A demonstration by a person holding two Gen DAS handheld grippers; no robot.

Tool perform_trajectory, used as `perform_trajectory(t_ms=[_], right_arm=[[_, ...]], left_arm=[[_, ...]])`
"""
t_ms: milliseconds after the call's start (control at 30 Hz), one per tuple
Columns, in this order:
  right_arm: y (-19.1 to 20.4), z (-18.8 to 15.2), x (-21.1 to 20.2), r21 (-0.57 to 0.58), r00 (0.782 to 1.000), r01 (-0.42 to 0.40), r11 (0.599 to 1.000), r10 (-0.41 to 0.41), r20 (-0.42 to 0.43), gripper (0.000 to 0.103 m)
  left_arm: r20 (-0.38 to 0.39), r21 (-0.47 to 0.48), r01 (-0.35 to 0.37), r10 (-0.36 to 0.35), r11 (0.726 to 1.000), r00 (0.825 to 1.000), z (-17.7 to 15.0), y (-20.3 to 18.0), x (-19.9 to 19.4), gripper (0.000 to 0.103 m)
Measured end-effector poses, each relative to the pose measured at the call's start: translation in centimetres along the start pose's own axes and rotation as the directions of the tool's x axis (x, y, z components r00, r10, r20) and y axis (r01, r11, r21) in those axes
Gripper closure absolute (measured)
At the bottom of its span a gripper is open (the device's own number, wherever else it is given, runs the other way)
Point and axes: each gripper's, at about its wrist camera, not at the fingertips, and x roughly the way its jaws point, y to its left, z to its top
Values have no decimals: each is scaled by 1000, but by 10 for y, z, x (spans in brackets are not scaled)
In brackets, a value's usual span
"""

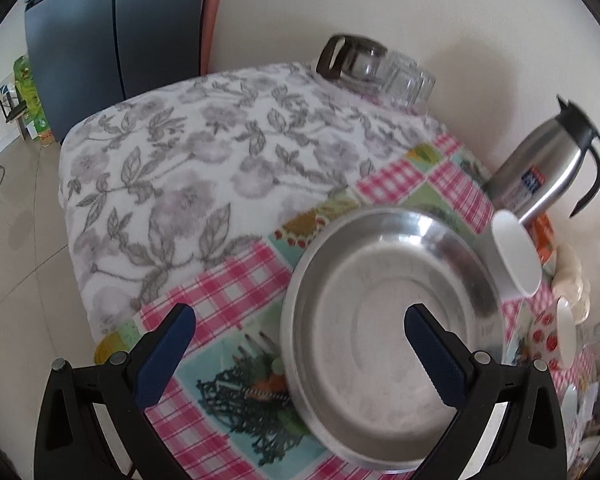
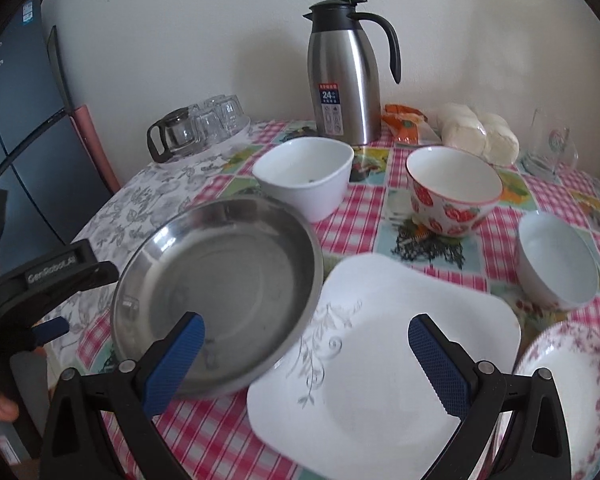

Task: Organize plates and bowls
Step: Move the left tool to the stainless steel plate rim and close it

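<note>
I hold both grippers over the worktop (image 2: 364,220), and I place everything by the steel plate (image 2: 220,292).

My left gripper (image 1: 300,330) is spread wide with nothing between its fingers; in its view the steel plate (image 1: 392,336) lies under and ahead of it, one blue finger (image 1: 436,356) over the plate's inside, the other off its left edge above the checked cloth. My right gripper (image 2: 306,338) is likewise wide open and empty, its left finger (image 2: 172,364) over the near part of the steel plate and its right finger (image 2: 440,364) over the white square plate (image 2: 384,360).

The steel plate looks tilted, its right rim lying over the left edge of the white square plate. Just behind the steel plate stands a white squarish bowl (image 2: 306,174). To the right of that is the strawberry bowl (image 2: 452,192), and farther right a small white bowl (image 2: 556,260). A floral-rimmed plate (image 2: 572,392) sits at the far right, touching or just beside the square plate; I cannot tell which.

Well behind the steel plate, by the wall, stands a steel thermos jug (image 2: 344,76). Behind and to the left are upturned glasses (image 2: 220,116) and a glass pot (image 2: 172,134) on the grey floral cloth (image 2: 140,200).
</note>
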Motion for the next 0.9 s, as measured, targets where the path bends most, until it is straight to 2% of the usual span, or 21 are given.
perform_trajectory(t_ms=[67,133,267,367,567,667,867,900], right_arm=[[2,6,4,-8,1000,-5,1000,5,15,0],[1,10,8,-2,1000,-28,1000,28,10,0],[-2,17,23,39,998,-55,998,55,-22,0],[-4,24,34,50,998,-22,999,25,-51,0],[-8,36,51,38,997,-14,999,17,-70,0],[-11,40,59,54,996,-39,998,43,-72,6],[-2,44,76,-8,995,-34,999,34,-92,13],[0,44,79,-16,994,-45,999,43,-98,18]], left_arm=[[14,-9,34,-34,999,999,4,0,3,0],[-19,-11,65,-65,998,998,7,1,11,0],[-101,-26,75,-77,997,992,8,-2,28,0],[-135,7,32,-31,999,990,7,-7,36,0],[-147,-16,17,-19,1000,989,15,-1,47,0],[-155,-12,22,-23,1000,988,18,0,52,0],[-163,-15,44,-46,999,986,23,-4,58,1],[-169,-11,42,-44,999,985,24,-4,60,1]])
